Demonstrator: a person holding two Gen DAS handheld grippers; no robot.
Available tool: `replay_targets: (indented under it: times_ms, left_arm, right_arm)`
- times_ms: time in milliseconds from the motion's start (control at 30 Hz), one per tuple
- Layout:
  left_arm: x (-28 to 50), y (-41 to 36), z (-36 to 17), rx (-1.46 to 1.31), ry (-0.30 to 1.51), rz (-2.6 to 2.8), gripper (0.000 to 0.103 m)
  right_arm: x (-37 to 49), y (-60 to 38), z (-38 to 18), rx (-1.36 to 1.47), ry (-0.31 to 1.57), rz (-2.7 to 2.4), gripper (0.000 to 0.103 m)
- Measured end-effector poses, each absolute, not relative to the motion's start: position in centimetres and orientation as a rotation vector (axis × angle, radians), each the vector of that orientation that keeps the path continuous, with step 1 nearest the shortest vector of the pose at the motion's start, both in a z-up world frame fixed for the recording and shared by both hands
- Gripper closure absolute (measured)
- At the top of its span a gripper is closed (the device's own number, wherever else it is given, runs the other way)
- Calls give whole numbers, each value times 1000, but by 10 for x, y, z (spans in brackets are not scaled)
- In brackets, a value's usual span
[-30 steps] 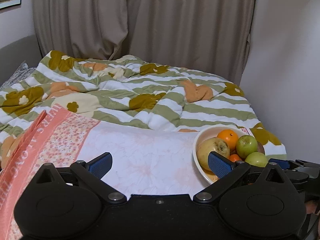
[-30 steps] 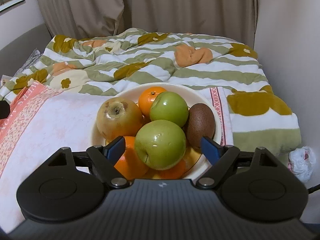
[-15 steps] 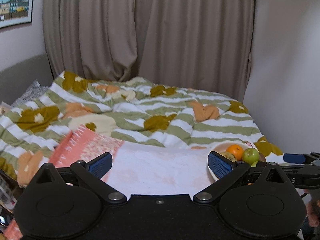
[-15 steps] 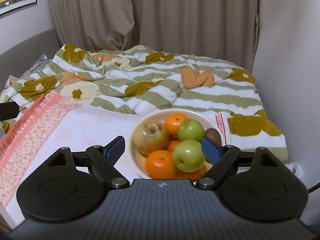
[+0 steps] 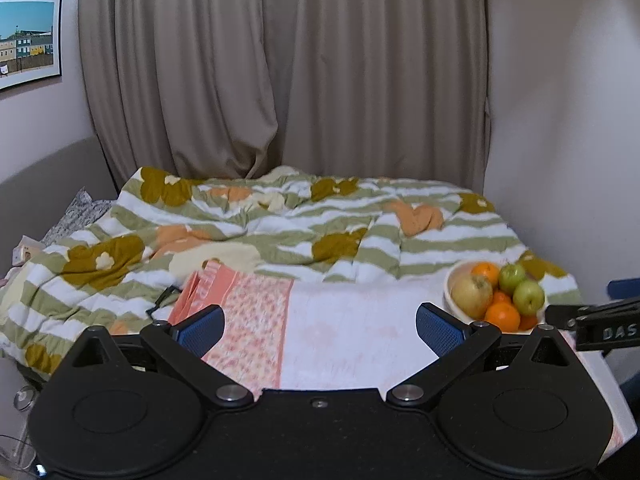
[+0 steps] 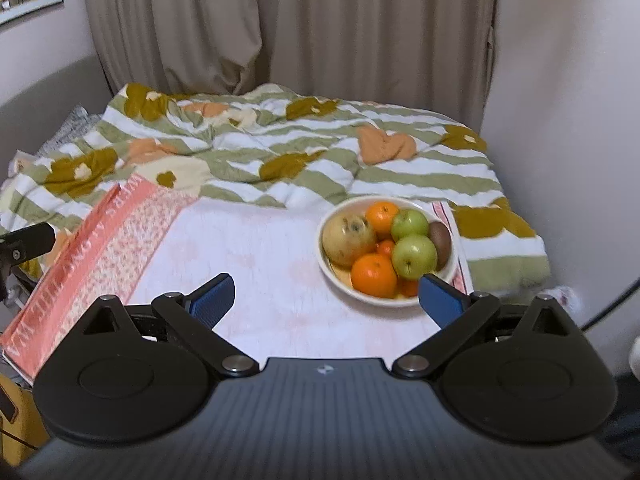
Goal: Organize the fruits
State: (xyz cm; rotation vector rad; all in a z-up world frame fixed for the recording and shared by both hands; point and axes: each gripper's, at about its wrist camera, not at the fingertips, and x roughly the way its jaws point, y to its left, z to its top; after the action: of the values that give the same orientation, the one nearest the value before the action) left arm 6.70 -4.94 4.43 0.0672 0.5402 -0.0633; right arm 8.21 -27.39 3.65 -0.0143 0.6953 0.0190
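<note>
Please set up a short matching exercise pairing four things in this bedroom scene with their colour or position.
Things:
1. kiwi
2. pear
3. near orange
4. bowl

Descriptions:
A. cream, resting on the white cloth
B. brown, at the bowl's right edge
C. yellowish, at the bowl's left side
D. at the bowl's near edge

Pairs: 1-B, 2-C, 3-D, 4-A
</note>
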Motion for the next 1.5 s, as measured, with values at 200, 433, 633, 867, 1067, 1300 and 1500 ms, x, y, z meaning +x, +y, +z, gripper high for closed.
replay_targets:
  times_ms: [200, 433, 633, 867, 1067, 1300, 1500]
  left_arm:
    - [54, -39, 31, 79, 576, -89, 0]
    - [54, -35, 28, 73, 599, -94, 0]
    - [54, -34, 28, 74, 600, -93, 0]
    - [55, -33, 28, 76, 604, -93, 0]
    - [56, -33, 27, 89, 595, -93, 0]
    - [57, -34, 27, 86, 598, -91, 0]
    - [57, -34, 27, 85, 598, -91, 0]
  right_arm:
    - [57, -268, 33, 26, 715, -20, 0]
    - [46, -262, 30, 25, 731, -37, 0]
    - [45, -260, 30, 29, 731, -44, 0]
    - [45, -260, 30, 31, 733, -44, 0]
    - [45, -261, 30, 31, 733, -45, 0]
    - [46, -262, 30, 28, 733, -43, 0]
    - [45, -261, 30, 30, 734, -46, 0]
